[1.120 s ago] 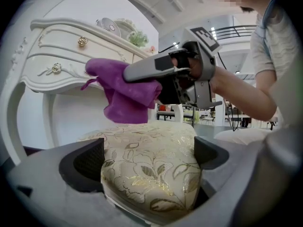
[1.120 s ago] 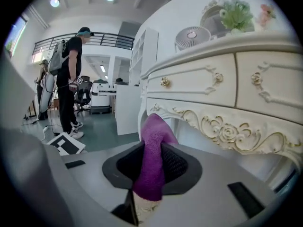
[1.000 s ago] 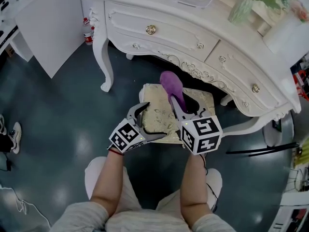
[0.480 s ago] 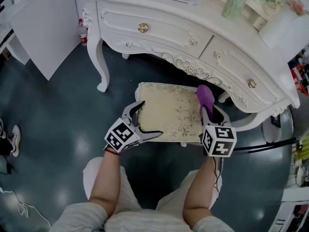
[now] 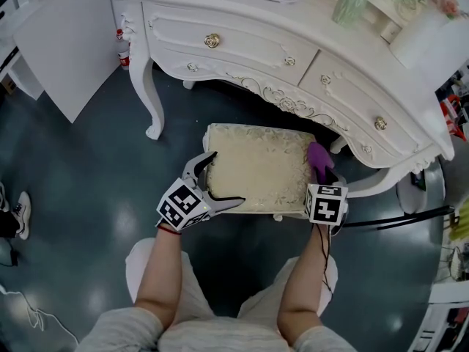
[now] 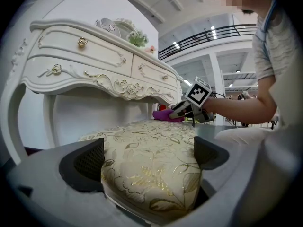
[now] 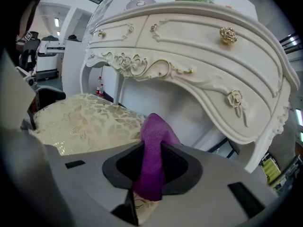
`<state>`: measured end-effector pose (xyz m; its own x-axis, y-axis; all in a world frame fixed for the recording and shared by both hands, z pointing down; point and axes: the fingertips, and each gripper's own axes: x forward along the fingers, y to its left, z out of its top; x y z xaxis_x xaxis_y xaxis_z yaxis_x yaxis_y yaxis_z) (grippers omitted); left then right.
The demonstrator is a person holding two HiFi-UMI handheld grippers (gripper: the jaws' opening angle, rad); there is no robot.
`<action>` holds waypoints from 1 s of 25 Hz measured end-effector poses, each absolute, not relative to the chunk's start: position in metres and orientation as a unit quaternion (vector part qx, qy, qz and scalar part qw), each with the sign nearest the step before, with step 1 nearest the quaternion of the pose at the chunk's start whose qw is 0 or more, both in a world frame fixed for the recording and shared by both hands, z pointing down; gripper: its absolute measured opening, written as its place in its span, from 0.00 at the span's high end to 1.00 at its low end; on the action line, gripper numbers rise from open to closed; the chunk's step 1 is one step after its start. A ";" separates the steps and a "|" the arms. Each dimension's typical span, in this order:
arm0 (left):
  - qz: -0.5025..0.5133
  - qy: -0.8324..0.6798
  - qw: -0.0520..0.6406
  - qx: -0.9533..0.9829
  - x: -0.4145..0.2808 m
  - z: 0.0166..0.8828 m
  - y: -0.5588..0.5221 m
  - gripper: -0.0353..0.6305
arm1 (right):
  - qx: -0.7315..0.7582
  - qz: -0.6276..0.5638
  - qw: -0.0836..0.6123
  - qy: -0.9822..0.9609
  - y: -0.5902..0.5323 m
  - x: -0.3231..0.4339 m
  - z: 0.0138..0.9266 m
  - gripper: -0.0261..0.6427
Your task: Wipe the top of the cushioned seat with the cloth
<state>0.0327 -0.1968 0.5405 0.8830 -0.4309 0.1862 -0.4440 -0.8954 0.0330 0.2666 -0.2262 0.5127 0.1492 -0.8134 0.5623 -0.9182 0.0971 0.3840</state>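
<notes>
The cushioned seat (image 5: 253,169) is a cream stool with a gold leaf pattern, standing in front of the dressing table. My left gripper (image 5: 226,178) is open, and the seat's front left corner (image 6: 151,145) lies between its two pads. My right gripper (image 5: 320,171) is at the seat's right edge, shut on a purple cloth (image 5: 319,155). In the right gripper view the cloth (image 7: 154,141) stands up from between the jaws and hangs down over them, with the seat (image 7: 80,122) to its left. The left gripper view shows the right gripper (image 6: 182,111) and the cloth (image 6: 165,114) at the seat's far edge.
A white carved dressing table (image 5: 293,50) with drawers overhangs the seat's far side, and its leg (image 5: 150,86) stands at back left. A white panel (image 5: 66,35) and a small bottle (image 5: 121,46) are at far left. A black cable (image 5: 381,218) runs along the floor at right.
My right gripper has carried the cloth from the seat's back middle across to its right edge and nearer to me. The left gripper has stayed at the front left corner.
</notes>
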 end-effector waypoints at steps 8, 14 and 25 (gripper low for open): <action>0.084 -0.223 0.038 0.970 0.032 0.539 -0.196 0.07 | 0.656 0.067 0.383 -0.647 -0.229 0.252 0.523 0.83; 0.089 -0.211 0.055 0.972 0.015 0.536 -0.191 0.07 | 0.650 0.063 0.391 -0.649 -0.228 0.243 0.523 0.83; 0.180 -0.157 0.092 0.967 -0.007 0.564 -0.166 0.06 | 0.638 0.059 0.391 -0.661 -0.229 0.223 0.524 0.83</action>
